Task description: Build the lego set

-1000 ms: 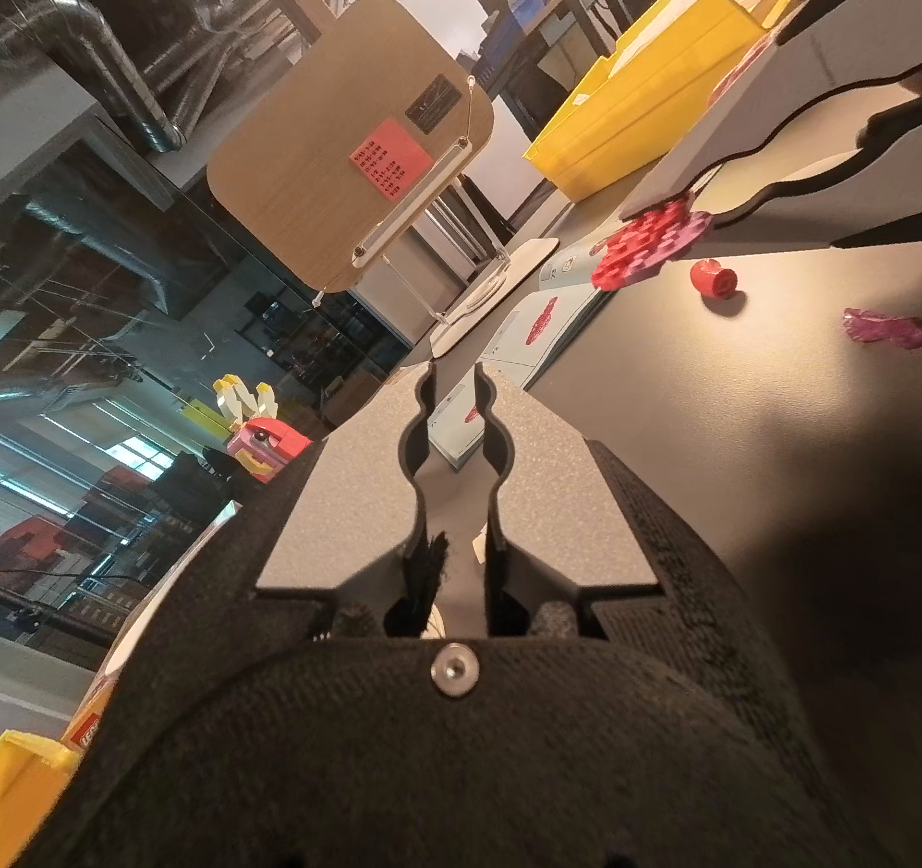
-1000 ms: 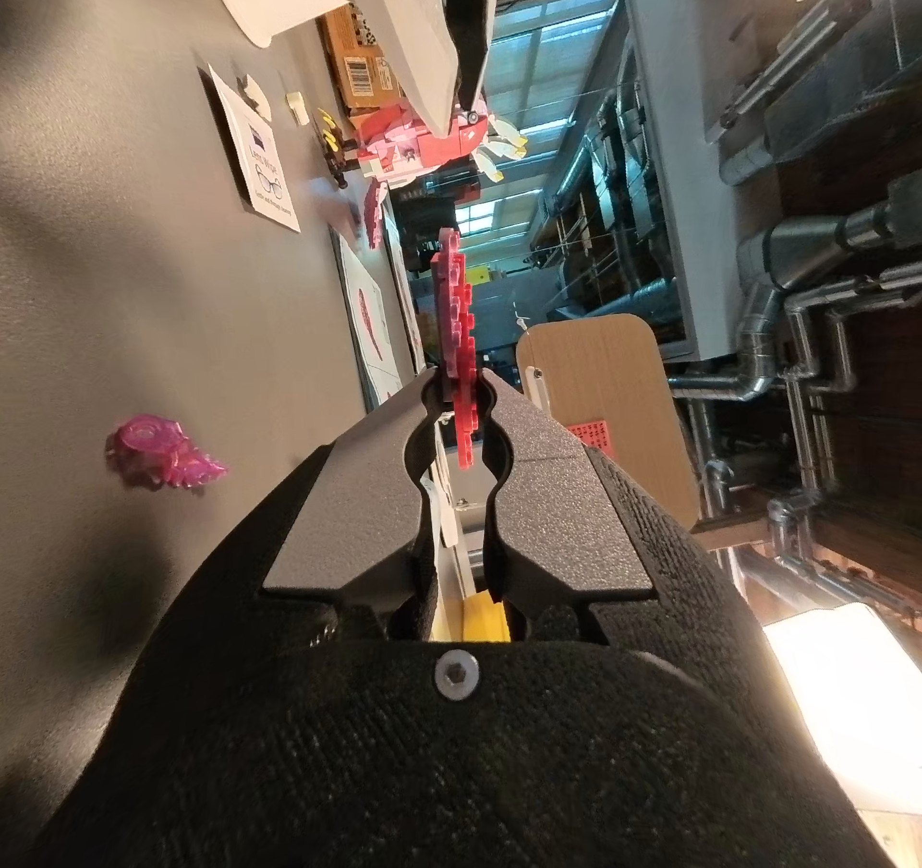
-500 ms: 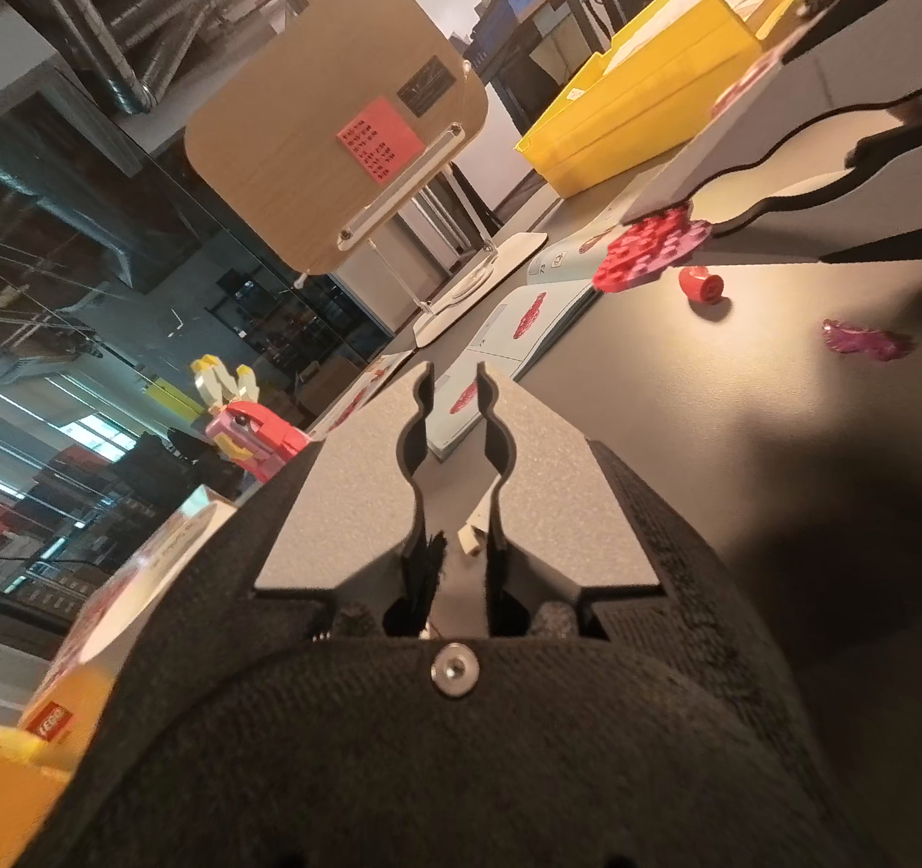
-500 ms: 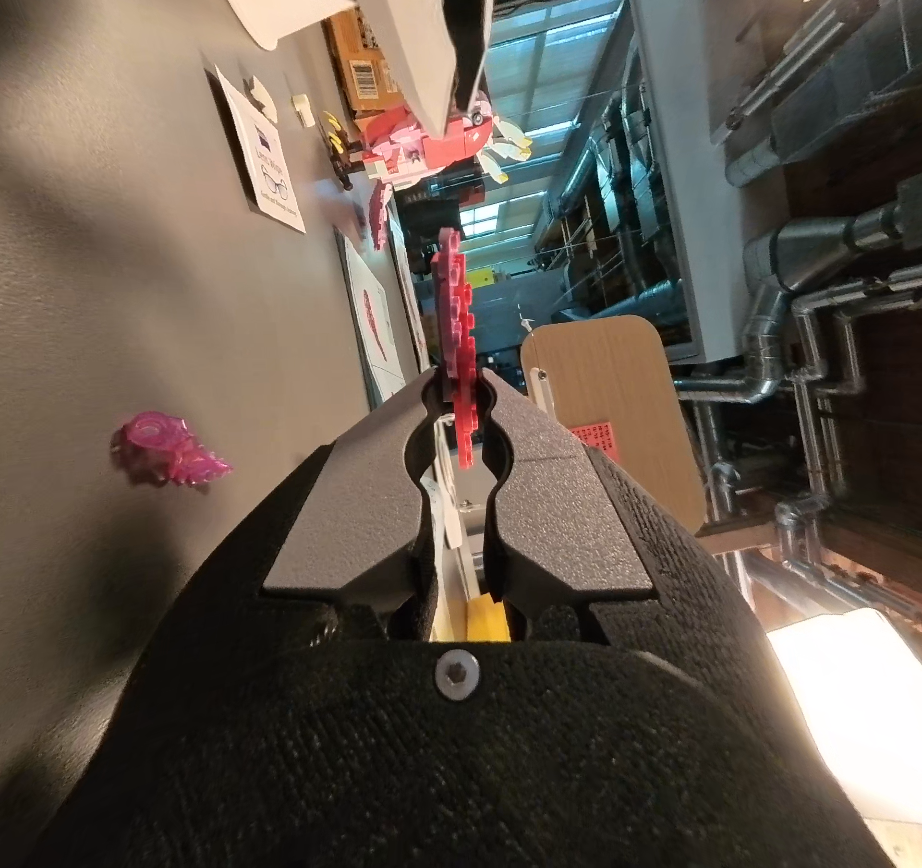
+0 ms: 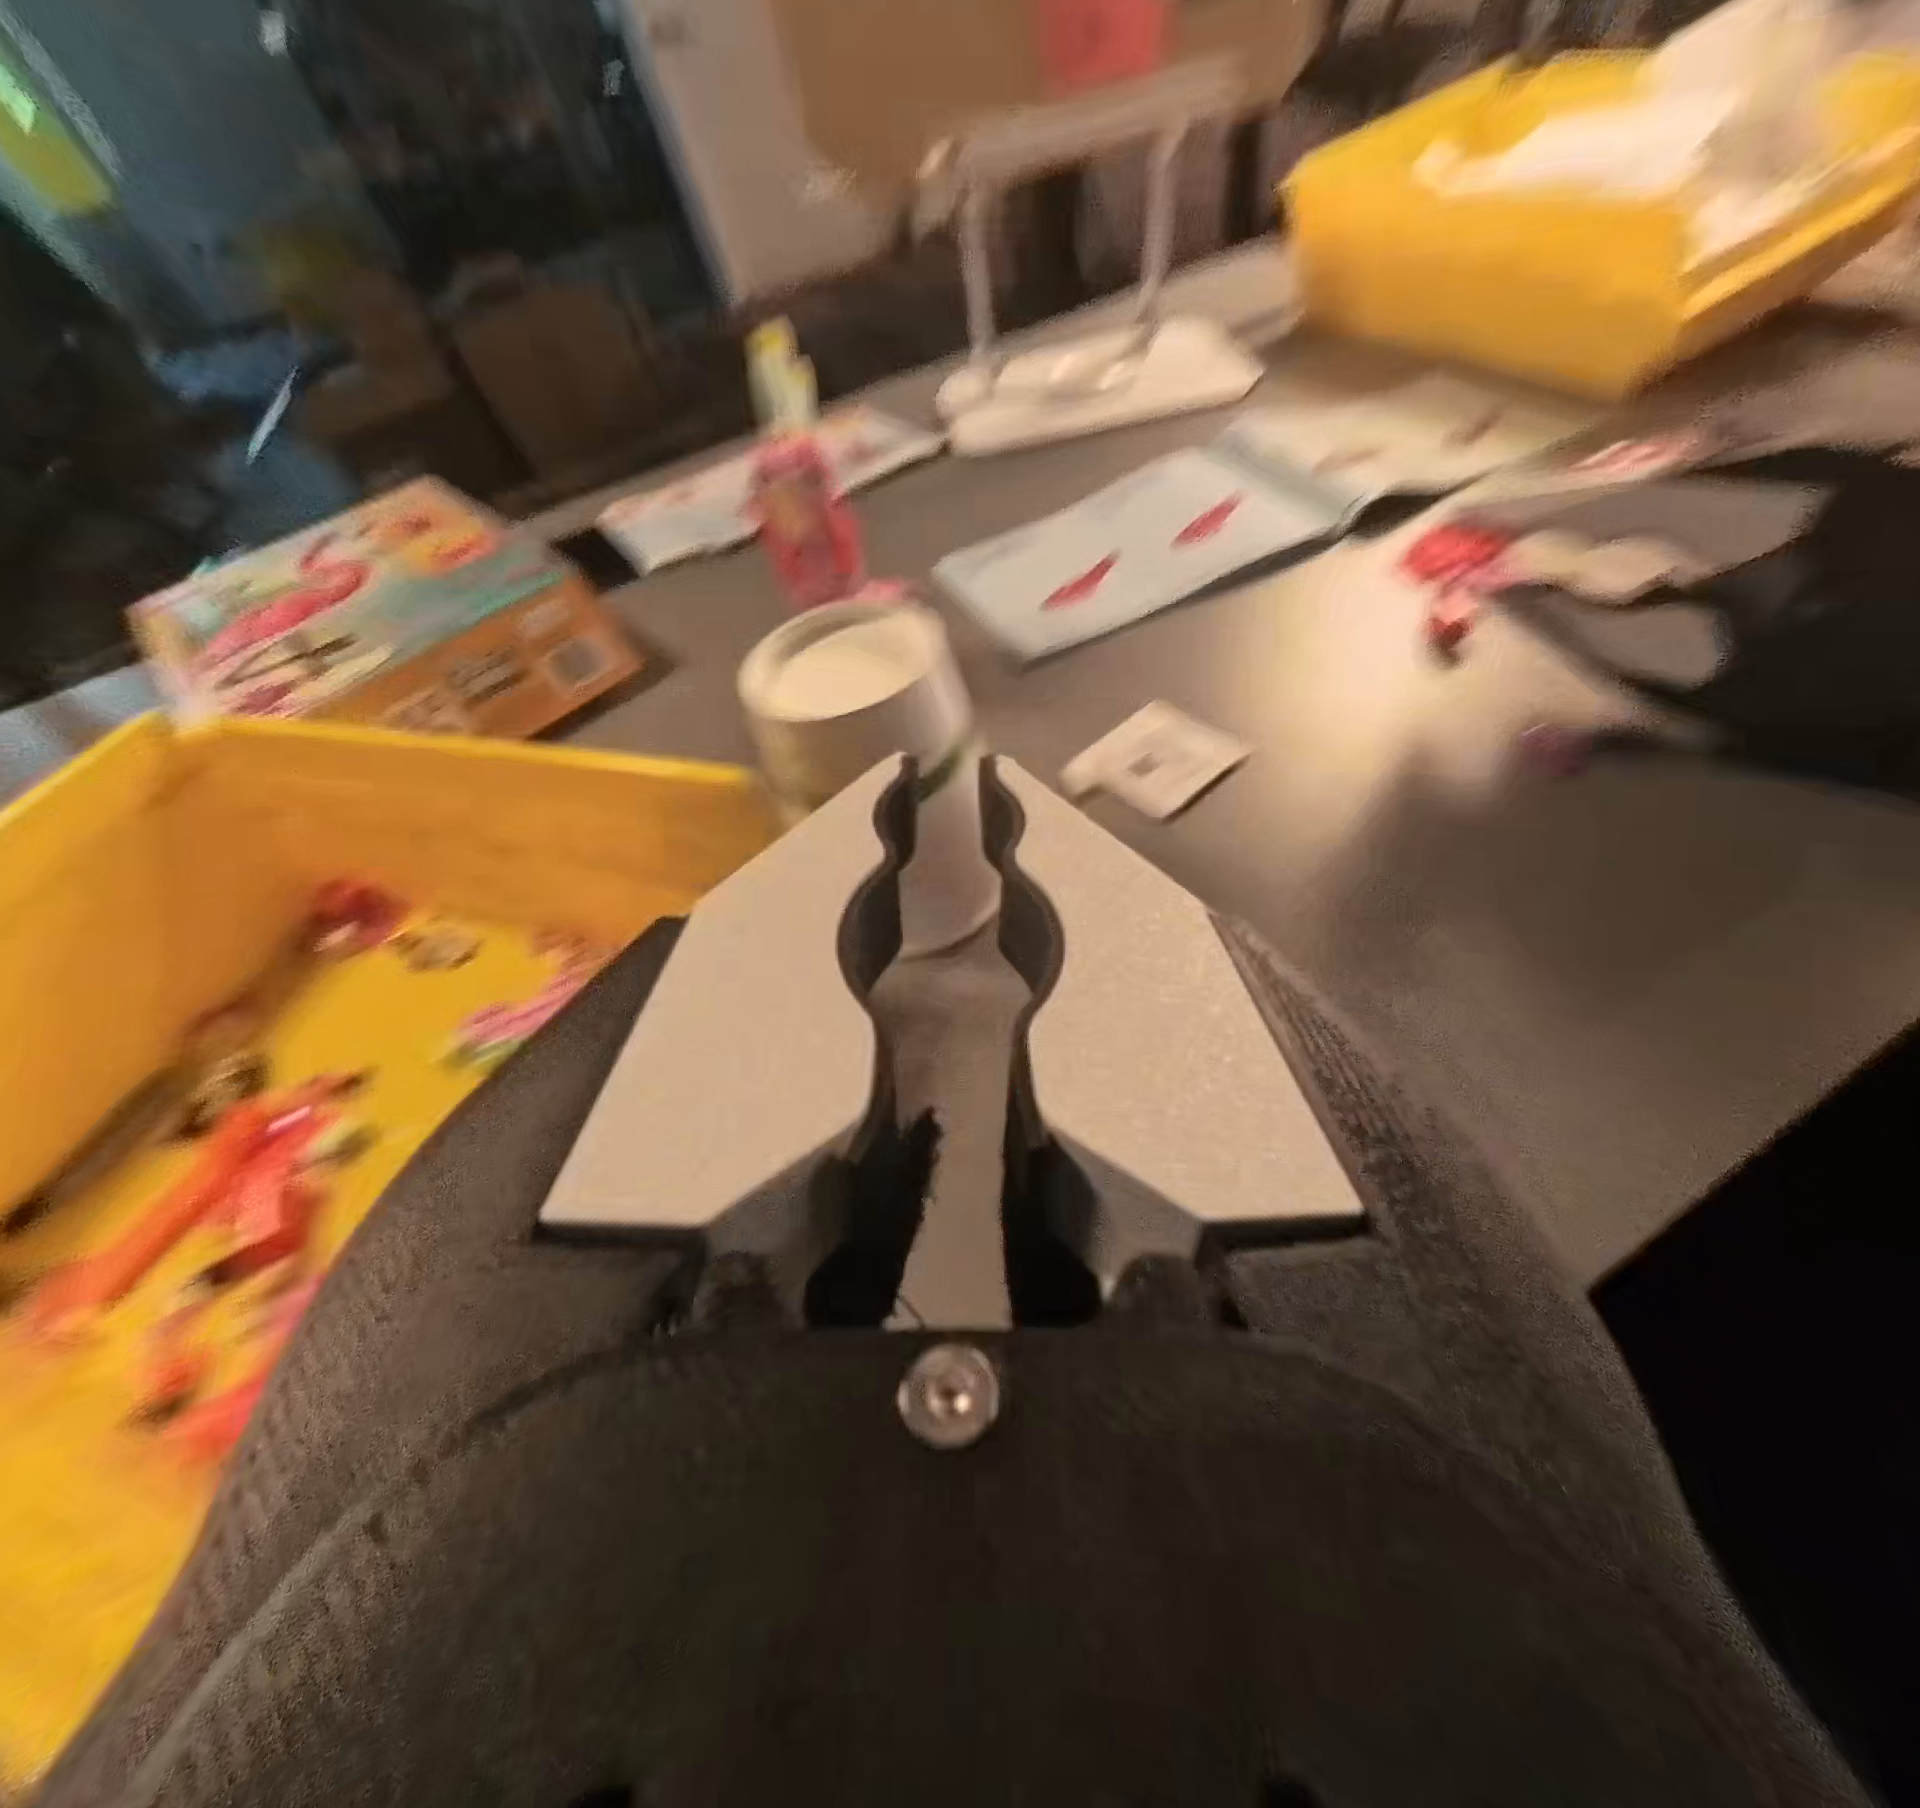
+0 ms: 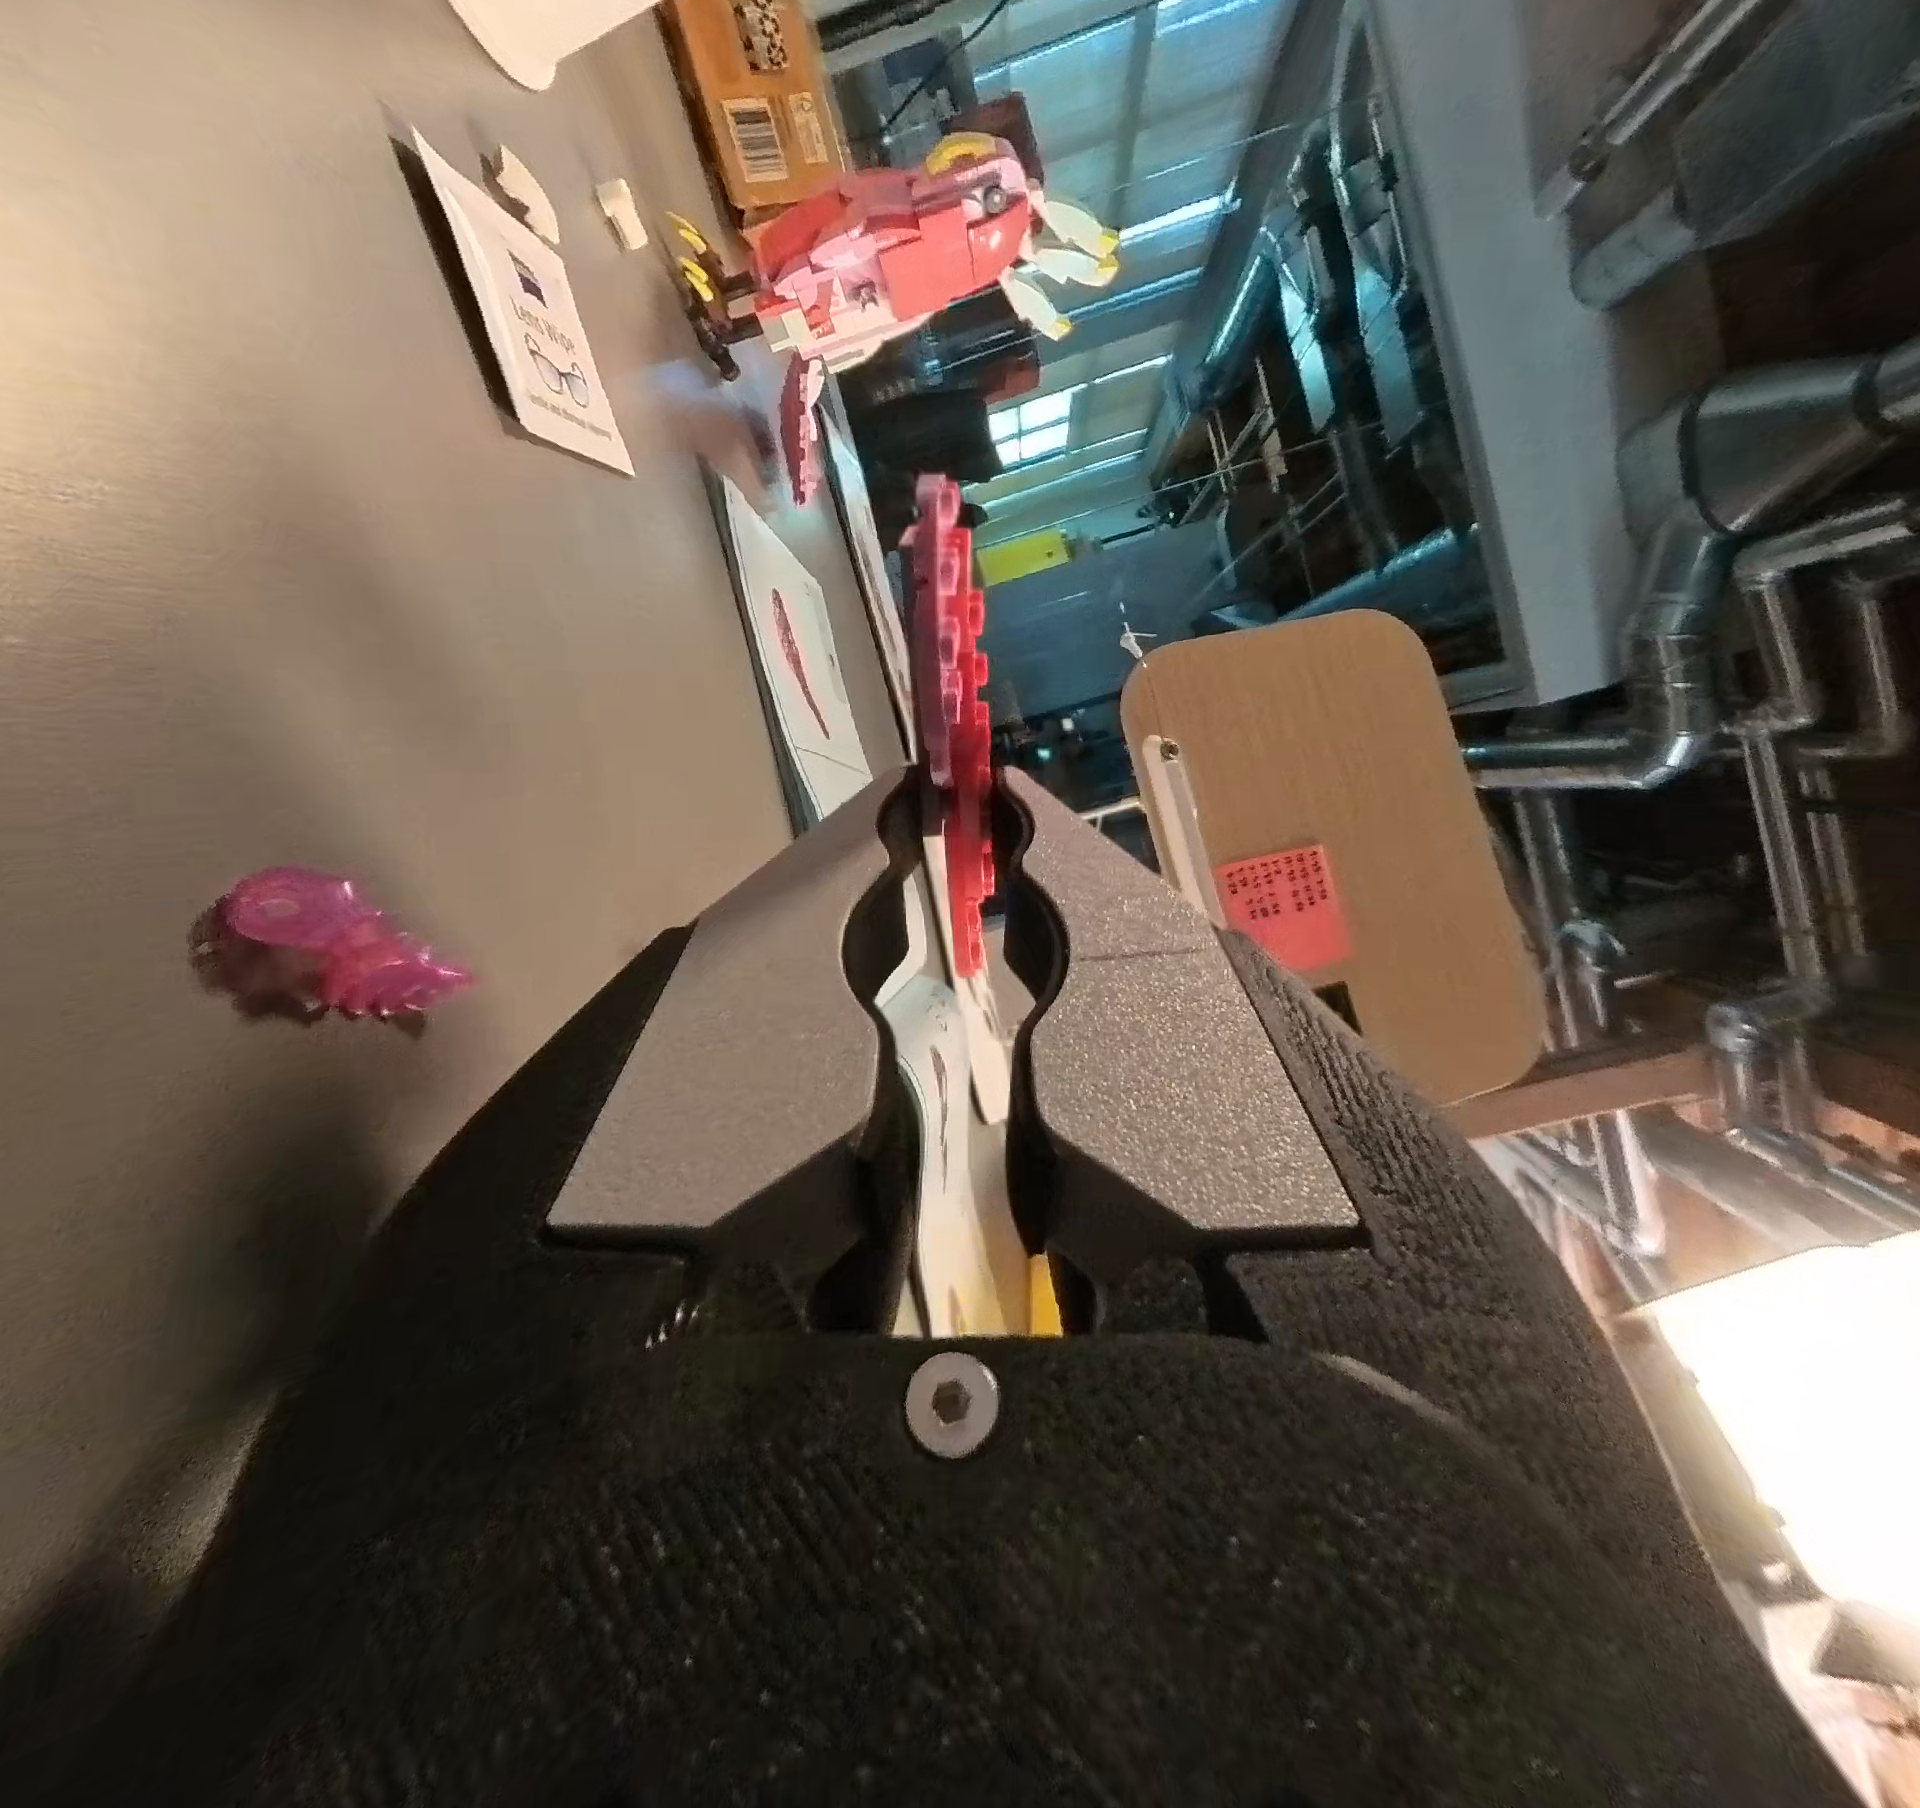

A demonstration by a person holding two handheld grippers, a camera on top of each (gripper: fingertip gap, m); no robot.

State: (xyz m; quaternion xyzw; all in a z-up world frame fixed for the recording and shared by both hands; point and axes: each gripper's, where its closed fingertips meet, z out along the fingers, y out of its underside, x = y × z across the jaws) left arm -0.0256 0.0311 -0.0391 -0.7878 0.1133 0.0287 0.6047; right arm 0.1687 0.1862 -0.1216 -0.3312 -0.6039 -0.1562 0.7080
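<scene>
- As I look along the right gripper [image 6: 961, 782], its two dark fingers are clamped on a flat pink-and-red brick plate [image 6: 951, 636], pads pressing both faces near its lower edge; most of the plate sticks out beyond the tips.
- The plate is held clear of the grey table [image 6: 260, 615] (this view is rolled sideways, so the tabletop fills the left).
- On the table near that gripper lie a translucent pink piece [image 6: 322, 937], an open booklet [image 6: 790, 657] and, farther off, a pink-and-red brick bird [image 6: 904, 252].
- My left gripper [image 5: 948, 771] has its pale fingers a narrow gap apart with nothing gripped; this view is motion-blurred.
- A white paper cup [image 5: 852, 667] stands just beyond its tips, partly seen through the gap. I cannot tell whether the tips touch it.
- A yellow bin [image 5: 364, 823] of loose bricks sits just to its left, and a small white card [image 5: 1153, 771] lies to the right.
- My judgement: gripped only at one edge, the plate could pivot, so an even squeeze and slow wrist turns suit it best.
</scene>
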